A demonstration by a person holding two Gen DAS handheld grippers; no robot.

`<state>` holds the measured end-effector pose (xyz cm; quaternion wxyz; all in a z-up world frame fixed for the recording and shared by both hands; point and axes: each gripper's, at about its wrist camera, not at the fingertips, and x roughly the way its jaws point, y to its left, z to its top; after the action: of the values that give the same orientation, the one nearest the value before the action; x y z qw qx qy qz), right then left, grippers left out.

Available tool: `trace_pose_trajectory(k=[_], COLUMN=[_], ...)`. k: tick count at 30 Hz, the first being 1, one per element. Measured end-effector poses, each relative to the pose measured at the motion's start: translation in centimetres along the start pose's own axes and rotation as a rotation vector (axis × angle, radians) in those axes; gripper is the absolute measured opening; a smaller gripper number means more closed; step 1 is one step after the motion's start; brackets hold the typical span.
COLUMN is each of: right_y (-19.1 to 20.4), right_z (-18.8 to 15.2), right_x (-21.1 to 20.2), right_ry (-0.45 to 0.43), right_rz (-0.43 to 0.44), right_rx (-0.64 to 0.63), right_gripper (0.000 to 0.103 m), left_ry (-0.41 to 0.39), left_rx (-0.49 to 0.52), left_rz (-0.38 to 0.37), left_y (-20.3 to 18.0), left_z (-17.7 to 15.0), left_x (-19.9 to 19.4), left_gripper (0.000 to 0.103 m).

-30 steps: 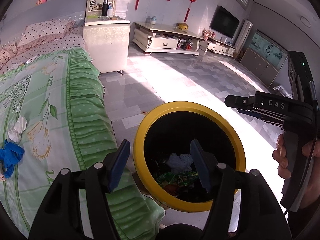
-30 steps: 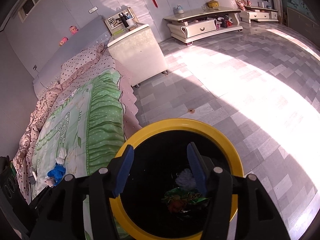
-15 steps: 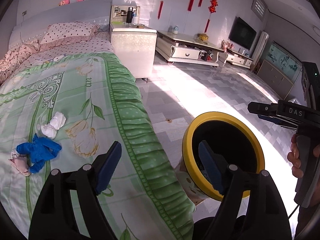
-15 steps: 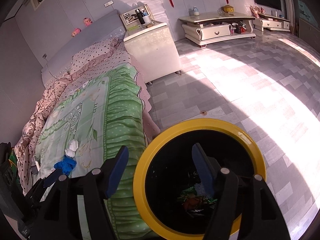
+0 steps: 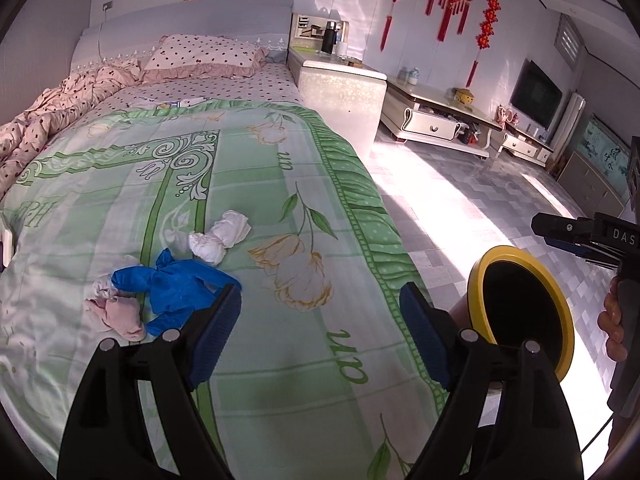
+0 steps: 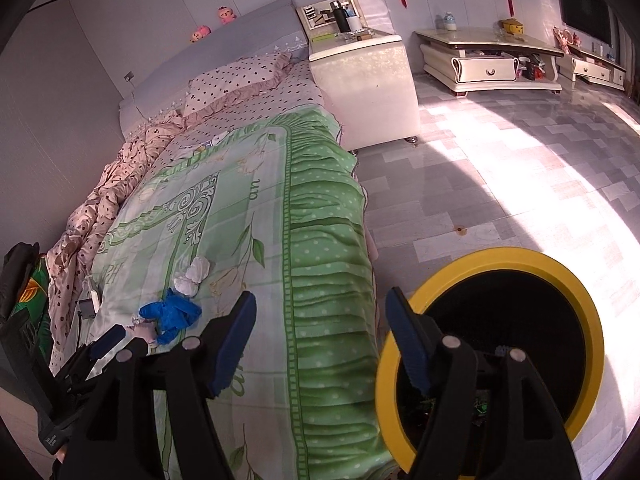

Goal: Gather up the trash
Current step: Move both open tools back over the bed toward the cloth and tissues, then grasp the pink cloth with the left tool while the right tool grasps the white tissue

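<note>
On the green quilt (image 5: 280,380) lie a crumpled blue glove (image 5: 176,292), two white tissue wads (image 5: 220,236) and a pink wad (image 5: 116,314). My left gripper (image 5: 320,300) hovers over the quilt just right of the glove, open and holding nothing. The right gripper (image 6: 322,300) is open and holding nothing too. It hangs over the bed's edge, between the quilt and the yellow-rimmed black bin (image 6: 500,258) on the floor. From there the glove (image 6: 172,314) and tissues (image 6: 194,276) lie far to its left. Wrappers (image 6: 480,404) sit deep in the bin.
A white bedside cabinet (image 5: 340,92) stands at the head of the bed and a low TV stand (image 5: 440,120) along the far wall. A rumpled dotted blanket (image 6: 100,208) lines the bed's far side. A small flat device (image 6: 86,304) lies near the trash. Sunlit tiled floor (image 6: 520,160) surrounds the bin.
Both grippers swung left, away from above the bin and over the bed. Their jaws stand wider than a second ago. The glove and tissues now lie close to the left gripper.
</note>
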<state>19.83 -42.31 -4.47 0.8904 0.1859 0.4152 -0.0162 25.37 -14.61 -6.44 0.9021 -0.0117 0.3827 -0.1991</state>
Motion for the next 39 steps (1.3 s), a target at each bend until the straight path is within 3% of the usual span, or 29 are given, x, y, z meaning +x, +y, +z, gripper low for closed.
trace_pose_trajectory(k=[14, 21, 28, 39], right_y=[10.7, 15.0, 17.9, 19.6], right_z=[0.4, 0.6, 0.6, 0.7], right_x=[7.6, 12.5, 18.6, 26.4], right_ry=[0.089, 0.137, 0.208, 0.311], right_rz=[0.101, 0.138, 0.163, 0.184], right_rx=[-0.113, -0.152, -0.156, -0.114], right_gripper=[0.064, 0.064, 0.064, 0.064], left_ry=[0.003, 0.021, 0.05, 0.082], left_rx=[-0.141, -0.21, -0.23, -0.232], left_rz=[0.156, 0.197, 0.228, 0.192], left_y=[13.3, 18.7, 22.5, 24.9], left_z=[-0.9, -2.0, -3.4, -4.2], left_x=[-0.4, 1.1, 3.0, 6.0], left_gripper=[0.078, 0.078, 0.078, 0.078])
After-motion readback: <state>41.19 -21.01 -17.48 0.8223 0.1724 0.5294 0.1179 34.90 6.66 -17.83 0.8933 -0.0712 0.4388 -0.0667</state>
